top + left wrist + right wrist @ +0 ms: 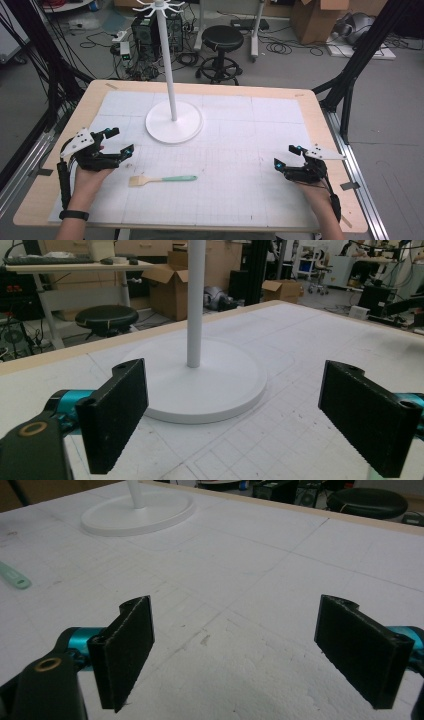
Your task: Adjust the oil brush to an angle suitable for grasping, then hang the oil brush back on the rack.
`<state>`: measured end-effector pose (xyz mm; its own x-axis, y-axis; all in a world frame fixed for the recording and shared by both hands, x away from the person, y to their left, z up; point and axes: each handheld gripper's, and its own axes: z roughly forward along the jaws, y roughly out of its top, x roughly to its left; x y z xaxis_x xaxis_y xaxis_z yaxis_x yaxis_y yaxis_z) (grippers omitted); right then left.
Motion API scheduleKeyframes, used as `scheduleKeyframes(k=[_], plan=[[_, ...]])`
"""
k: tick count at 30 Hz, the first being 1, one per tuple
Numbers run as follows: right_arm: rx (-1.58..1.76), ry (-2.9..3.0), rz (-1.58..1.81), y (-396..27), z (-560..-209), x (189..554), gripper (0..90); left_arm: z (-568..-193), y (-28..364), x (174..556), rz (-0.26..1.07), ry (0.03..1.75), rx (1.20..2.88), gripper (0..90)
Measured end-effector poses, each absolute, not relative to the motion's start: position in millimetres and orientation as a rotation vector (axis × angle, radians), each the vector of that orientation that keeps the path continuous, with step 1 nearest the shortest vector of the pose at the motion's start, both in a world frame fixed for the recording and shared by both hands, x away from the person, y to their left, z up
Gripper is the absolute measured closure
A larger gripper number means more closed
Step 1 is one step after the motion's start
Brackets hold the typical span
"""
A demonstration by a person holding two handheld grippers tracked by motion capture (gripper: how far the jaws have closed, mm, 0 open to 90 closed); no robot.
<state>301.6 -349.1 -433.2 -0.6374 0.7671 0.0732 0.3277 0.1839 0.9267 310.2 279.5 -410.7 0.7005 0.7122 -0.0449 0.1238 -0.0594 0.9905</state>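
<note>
A small brush (161, 179) with a mint-green handle and tan bristles lies flat on the white gridded mat, near the front left of centre. Its handle tip (14, 578) shows at the left edge of the right gripper view. A white stand (173, 121) with a round base and tall pole rises at the mat's back centre, hooks at its top. My left gripper (116, 142) rests at the left of the table, open and holding nothing, facing the stand's base (205, 385). My right gripper (285, 156) sits at the right, open, its jaws wide apart over bare mat.
The wooden table edge (200, 86) frames the mat. Beyond it stand a black stool (222, 50), computer gear with cables (150, 35) and cardboard boxes (320, 17) on the floor. Black frame legs (350, 75) rise at both sides.
</note>
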Motion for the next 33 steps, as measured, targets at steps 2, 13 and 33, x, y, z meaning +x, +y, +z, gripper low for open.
scheduleKeyframes(k=[2, 13, 33], plan=[[1.029, 2.049, 1.451, -350, -433, 302, 15.4, -409, 278, 310, 0.552, 0.693, 1.587, 13.1], [1.049, 2.029, 1.456, -355, -433, 303, 15.4, -403, 273, 309, 0.54, 0.648, 1.629, 12.2], [1.051, 2.039, 1.437, -355, -434, 305, 15.4, -403, 229, 307, 0.375, 0.44, 1.861, 10.4]])
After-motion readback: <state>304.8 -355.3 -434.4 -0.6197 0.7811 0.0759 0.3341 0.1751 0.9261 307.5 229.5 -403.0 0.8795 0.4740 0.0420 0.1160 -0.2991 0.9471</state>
